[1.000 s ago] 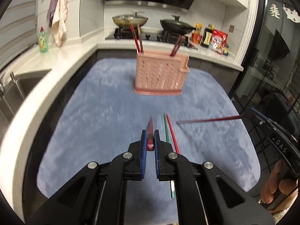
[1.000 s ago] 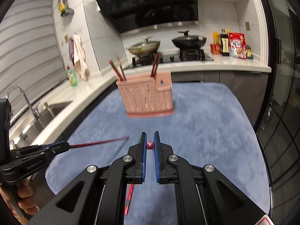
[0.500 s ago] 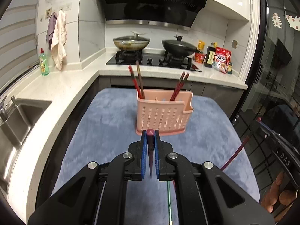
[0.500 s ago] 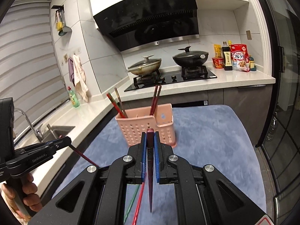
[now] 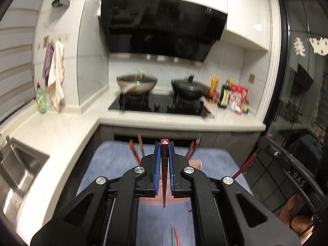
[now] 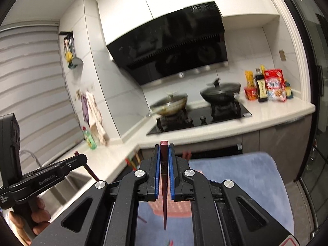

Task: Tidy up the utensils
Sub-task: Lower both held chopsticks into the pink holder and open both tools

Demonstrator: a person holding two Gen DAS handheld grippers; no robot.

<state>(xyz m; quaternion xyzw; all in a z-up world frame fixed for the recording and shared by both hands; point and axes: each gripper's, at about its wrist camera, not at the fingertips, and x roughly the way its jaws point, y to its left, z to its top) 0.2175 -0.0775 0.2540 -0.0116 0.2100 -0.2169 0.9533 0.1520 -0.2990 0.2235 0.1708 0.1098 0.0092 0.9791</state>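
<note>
Your left gripper [image 5: 164,169] is clamped nearly closed on a dark red chopstick [image 5: 164,176], square at its blunt top and tapering to a point that hangs down in front of the pink holder [image 5: 195,164]. Your right gripper [image 6: 164,173] pinches a second dark red chopstick [image 6: 164,186] of the same shape the same way, its blue pads tight on the shaft.

The holder is pink perforated plastic and stands on the fuzzy blue mat [image 5: 110,164]; both grippers hide most of it. Two chopsticks [image 5: 136,149] lean out of its left end and two more [image 5: 192,148] out of its right end.

Only the left view shows a loose green and red pair [image 5: 174,235] lying on the mat on the near side of the holder, and your right hand [image 5: 295,217] at the right edge. Only the right view shows your left hand [image 6: 37,213], its chopstick jutting past the steel sink [image 6: 67,184] to the holder's left.
</note>
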